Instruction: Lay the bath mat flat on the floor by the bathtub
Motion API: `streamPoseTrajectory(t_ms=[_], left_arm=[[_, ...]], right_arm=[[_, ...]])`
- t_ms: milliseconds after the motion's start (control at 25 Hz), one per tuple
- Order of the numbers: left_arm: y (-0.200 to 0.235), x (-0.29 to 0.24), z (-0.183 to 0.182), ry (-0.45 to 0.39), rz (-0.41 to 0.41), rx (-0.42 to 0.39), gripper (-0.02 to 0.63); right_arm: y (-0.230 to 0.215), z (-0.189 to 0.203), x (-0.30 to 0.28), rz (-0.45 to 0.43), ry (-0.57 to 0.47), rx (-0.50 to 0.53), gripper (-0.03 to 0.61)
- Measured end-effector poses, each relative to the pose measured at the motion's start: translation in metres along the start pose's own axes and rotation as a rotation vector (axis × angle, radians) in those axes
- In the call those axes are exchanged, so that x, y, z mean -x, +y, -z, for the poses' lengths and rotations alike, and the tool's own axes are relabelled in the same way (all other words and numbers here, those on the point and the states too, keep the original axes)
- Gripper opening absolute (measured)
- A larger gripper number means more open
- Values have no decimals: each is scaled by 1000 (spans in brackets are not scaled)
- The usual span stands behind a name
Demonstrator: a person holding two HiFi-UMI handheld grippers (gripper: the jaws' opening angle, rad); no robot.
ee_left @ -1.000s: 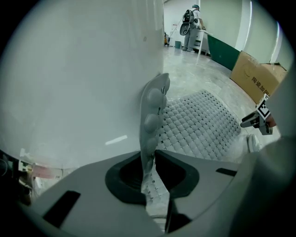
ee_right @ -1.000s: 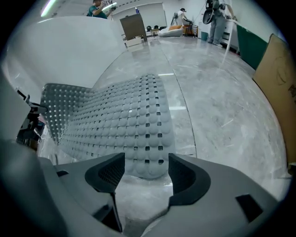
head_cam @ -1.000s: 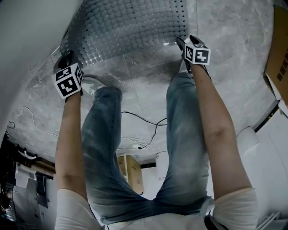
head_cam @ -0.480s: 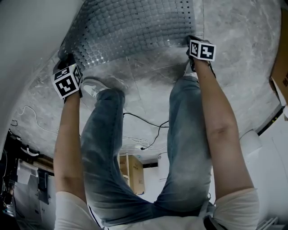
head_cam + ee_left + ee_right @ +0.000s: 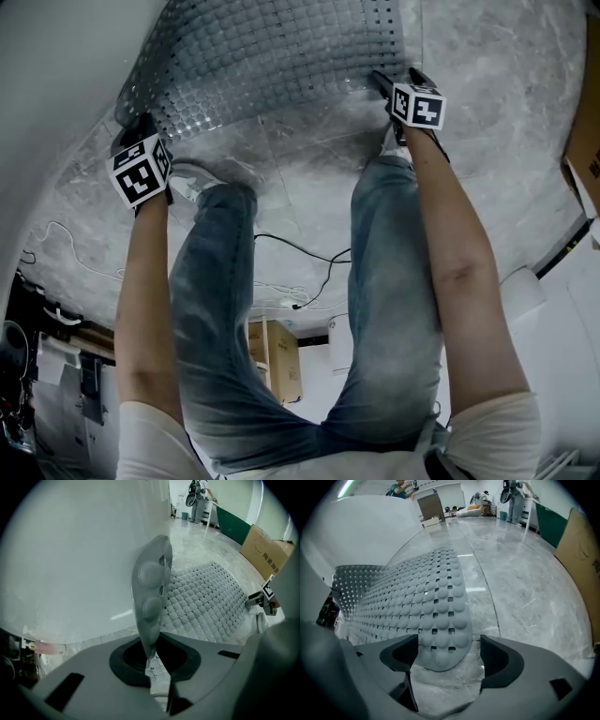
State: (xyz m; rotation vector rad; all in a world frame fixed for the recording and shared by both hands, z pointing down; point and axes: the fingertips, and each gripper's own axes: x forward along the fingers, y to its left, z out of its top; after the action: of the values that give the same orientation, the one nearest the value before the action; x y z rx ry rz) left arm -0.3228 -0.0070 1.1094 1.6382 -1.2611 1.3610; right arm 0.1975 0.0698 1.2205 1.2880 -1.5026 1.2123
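The grey bubble-textured bath mat (image 5: 272,56) lies on the marble floor beside the white bathtub (image 5: 56,75). My left gripper (image 5: 139,127) pinches its near left corner, and its jaws are closing on that corner. In the left gripper view the pinched corner (image 5: 151,588) stands upright between the jaws of the left gripper (image 5: 157,656), with the rest of the mat (image 5: 206,602) flat beyond. My right gripper (image 5: 382,84) is at the near right corner, its jaws opening. In the right gripper view this corner of the mat (image 5: 440,639) rests on the floor between the wide jaws of the right gripper (image 5: 446,656), untouched.
The tub wall (image 5: 70,564) fills the left. A cardboard box (image 5: 583,131) stands at the right edge. The person's legs and a shoe (image 5: 192,178) are just behind the mat. Thin cables (image 5: 300,272) trail on the floor behind the feet.
The right gripper's jaws have let go of the mat's right corner, which now lies on the floor. That gripper shifted slightly right. The left gripper has stayed in place.
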Motion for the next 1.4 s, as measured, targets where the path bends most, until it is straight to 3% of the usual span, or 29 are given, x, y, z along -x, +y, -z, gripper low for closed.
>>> streamPoseTrajectory(t_ms=[200,320,480,560,680,880,1200,1400], left_arm=[[6,-2,1,4,4,-27,51],[10,-4,2,11,22,-44,48],[10,-5,1,16,57,-39,41],[6,-4,2,27,85,-25,37],[-5,-2,2,47,110,-7,34],[-41,6,23,120,142,-67,32],[-84,-16,71,223,248,58,37],[-83,-41,74,247,229,89,38]], right_arm=[[-4,5,-3,85,57,31,403],[1,2,-2,92,81,28,335],[22,-2,0,-1,83,3,179],[29,-4,4,-31,79,18,147],[21,-7,14,-31,61,36,135],[-32,-3,45,27,66,20,112],[-92,-20,57,87,79,84,111],[-105,-26,56,84,85,110,121]])
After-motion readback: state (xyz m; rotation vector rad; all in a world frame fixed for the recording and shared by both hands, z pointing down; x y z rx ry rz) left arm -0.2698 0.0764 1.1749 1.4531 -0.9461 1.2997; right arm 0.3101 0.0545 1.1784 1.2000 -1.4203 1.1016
